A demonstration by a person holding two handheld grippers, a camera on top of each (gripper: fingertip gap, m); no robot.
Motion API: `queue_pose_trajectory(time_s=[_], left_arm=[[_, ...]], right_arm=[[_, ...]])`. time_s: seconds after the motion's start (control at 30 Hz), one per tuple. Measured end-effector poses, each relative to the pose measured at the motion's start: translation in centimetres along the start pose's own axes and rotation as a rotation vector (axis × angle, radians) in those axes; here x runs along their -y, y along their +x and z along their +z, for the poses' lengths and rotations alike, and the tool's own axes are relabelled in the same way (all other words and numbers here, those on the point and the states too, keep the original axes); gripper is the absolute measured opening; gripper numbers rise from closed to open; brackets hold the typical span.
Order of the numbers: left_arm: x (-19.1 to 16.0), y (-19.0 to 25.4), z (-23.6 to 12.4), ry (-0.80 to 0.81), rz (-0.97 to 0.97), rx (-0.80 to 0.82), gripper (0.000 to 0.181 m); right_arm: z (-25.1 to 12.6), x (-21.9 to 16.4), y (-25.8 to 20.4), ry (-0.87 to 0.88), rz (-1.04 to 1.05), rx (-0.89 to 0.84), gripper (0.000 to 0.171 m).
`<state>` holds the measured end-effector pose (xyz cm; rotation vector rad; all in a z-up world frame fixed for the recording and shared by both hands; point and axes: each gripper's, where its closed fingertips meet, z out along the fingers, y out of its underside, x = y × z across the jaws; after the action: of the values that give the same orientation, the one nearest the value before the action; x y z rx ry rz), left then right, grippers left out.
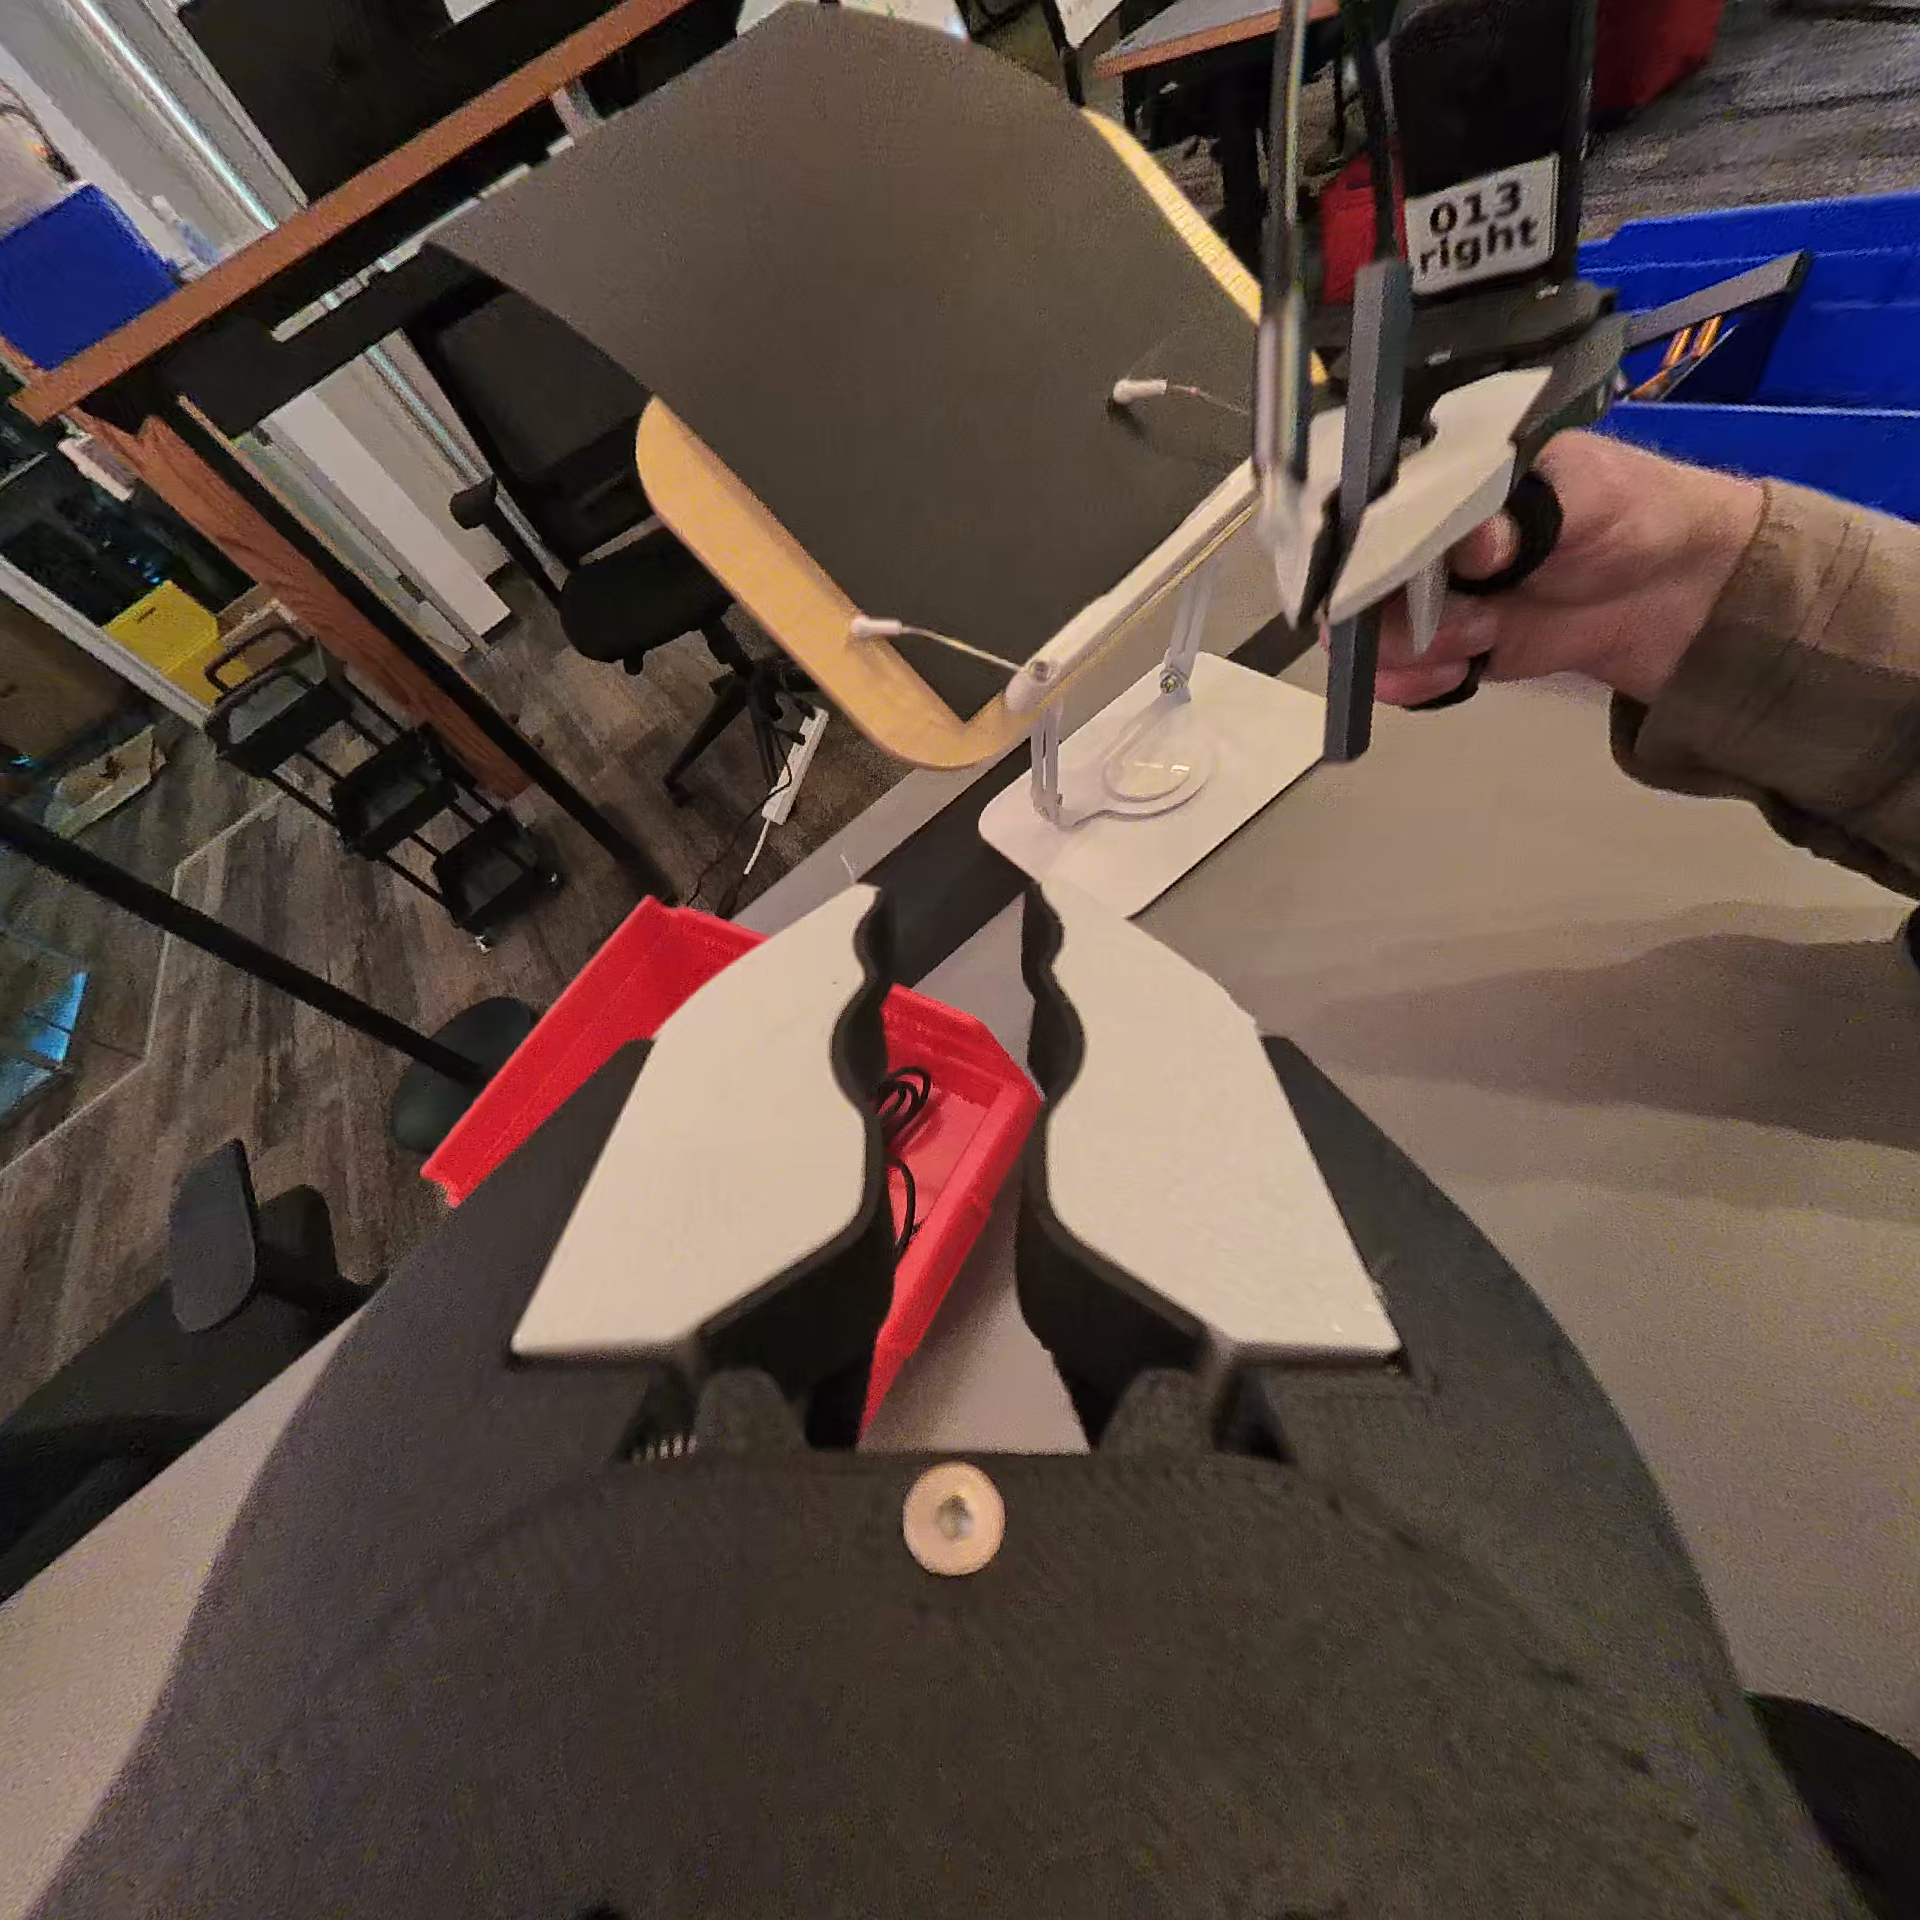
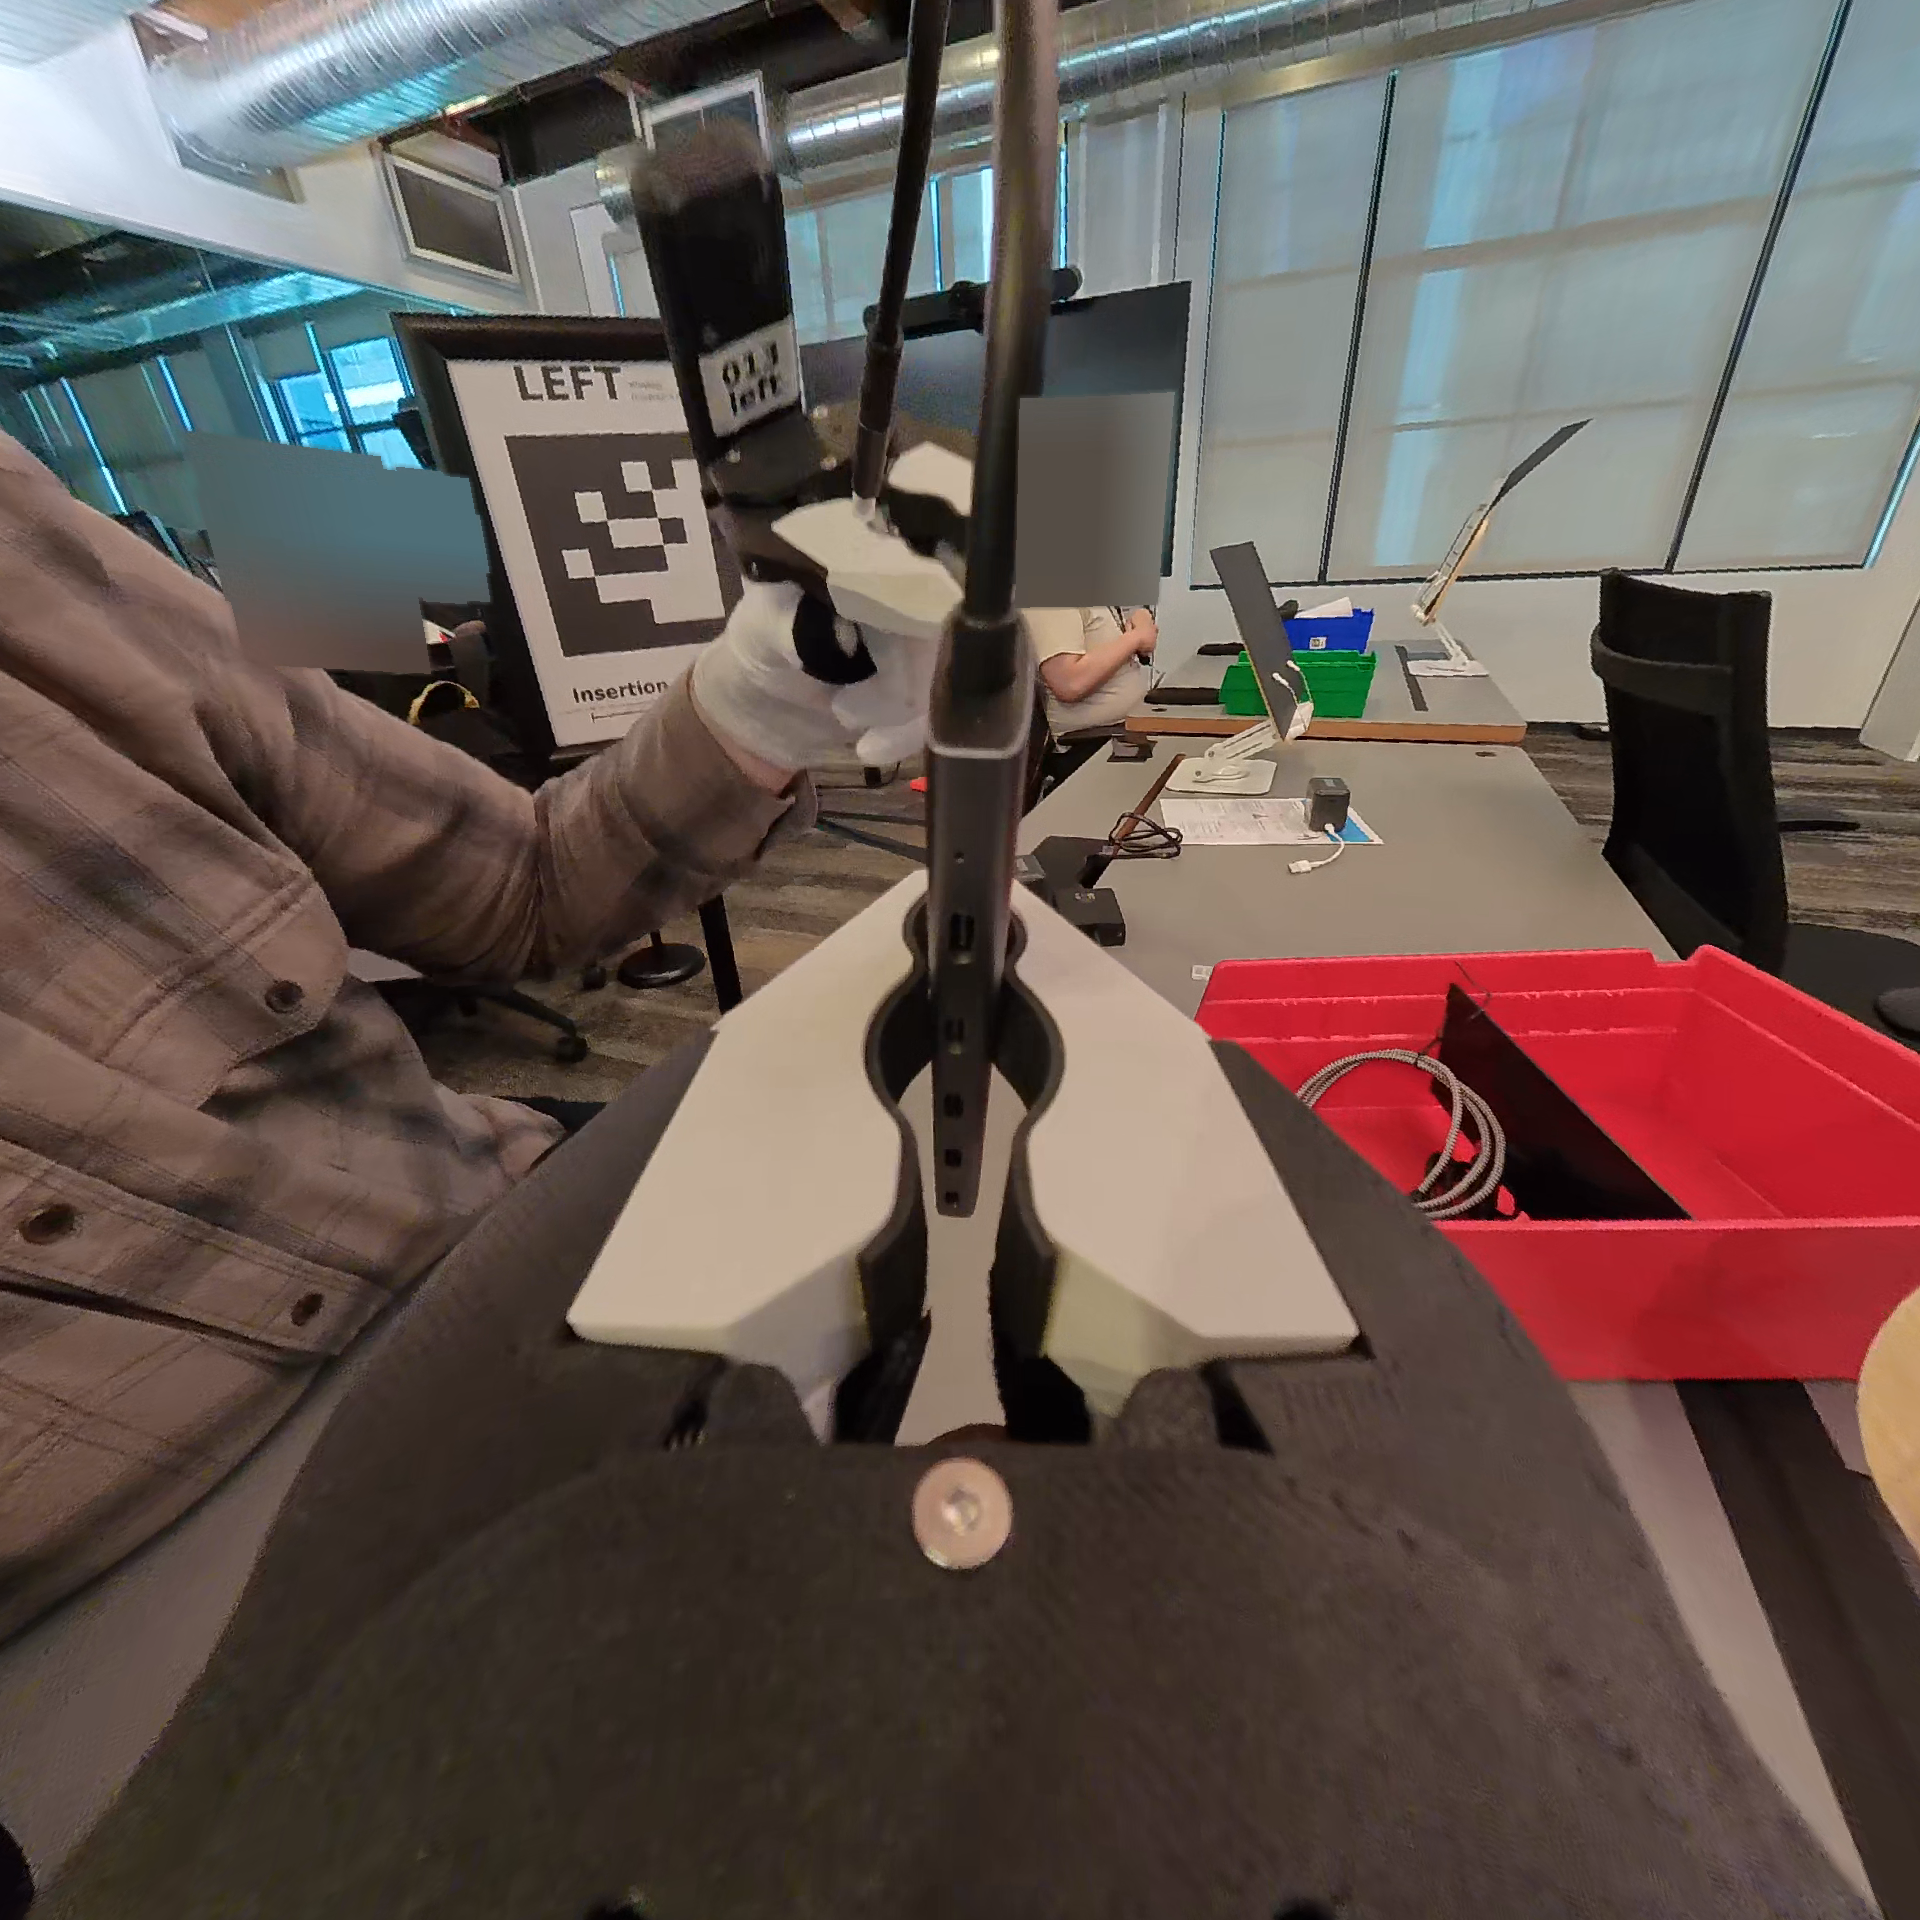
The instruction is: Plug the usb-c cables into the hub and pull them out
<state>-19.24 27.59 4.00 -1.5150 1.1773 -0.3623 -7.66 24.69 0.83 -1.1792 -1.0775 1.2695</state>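
In the right wrist view my right gripper [image 2: 966, 914] is shut on a slim grey hub [image 2: 961, 1039], held edge-on with its row of ports facing me. A black cable [image 2: 1003, 312] rises from the hub's top. A second black cable [image 2: 894, 312] ends in a pale plug near my left gripper [image 2: 894, 530], which a white-gloved hand holds up. In the left wrist view my left gripper [image 1: 951, 914] is open and empty above a red bin [image 1: 582, 1049] holding a black cable [image 1: 904, 1101]. The right gripper [image 1: 1309, 592] and hub [image 1: 1361, 499] show at upper right.
The red bin [image 2: 1714, 1299] has a black divider [image 2: 1538, 1122] and a braided cable [image 2: 1455, 1143]. A dark panel on a white stand [image 1: 883, 312] is behind the grey table [image 1: 1558, 1039]. Blue bins [image 1: 1766, 416] are at the right. A sign board [image 2: 613, 540] and a chair [image 2: 1683, 748] stand nearby. My right fingertips sit around 12 centimetres from my left ones.
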Motion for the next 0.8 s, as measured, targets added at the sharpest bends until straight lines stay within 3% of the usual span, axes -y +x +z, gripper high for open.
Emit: queue_pose_trajectory(time_s=[0.13, 0.27, 0.4, 0.53, 0.8], left_arm=[[-1.4, 0.7, -1.1, 0.043, 0.115, 0.122, 0.025], [-1.7, 2.4, -1.3, 0.061, 0.463, 0.347, 0.031], [-2.1, 3.9, 0.3, 0.017, 0.776, 0.465, 0.048], [-2.7, 4.9, 3.1, -0.012, 1.044, 0.499, 0.057], [-1.8, 8.8, 7.7, 0.096, 1.221, 0.462, 0.054]], right_arm=[[-0.3, 0.4, 0.3, 0.041, 0.062, 0.014, 0.002], [-0.2, 1.0, 0.4, 0.110, 0.155, 0.056, 0.002], [0.3, 1.0, 0.4, 0.151, 0.241, 0.110, 0.003], [1.0, 0.4, 0.5, 0.175, 0.366, 0.179, 0.001], [2.6, -1.4, 2.1, 0.206, 0.563, 0.190, 0.002]])
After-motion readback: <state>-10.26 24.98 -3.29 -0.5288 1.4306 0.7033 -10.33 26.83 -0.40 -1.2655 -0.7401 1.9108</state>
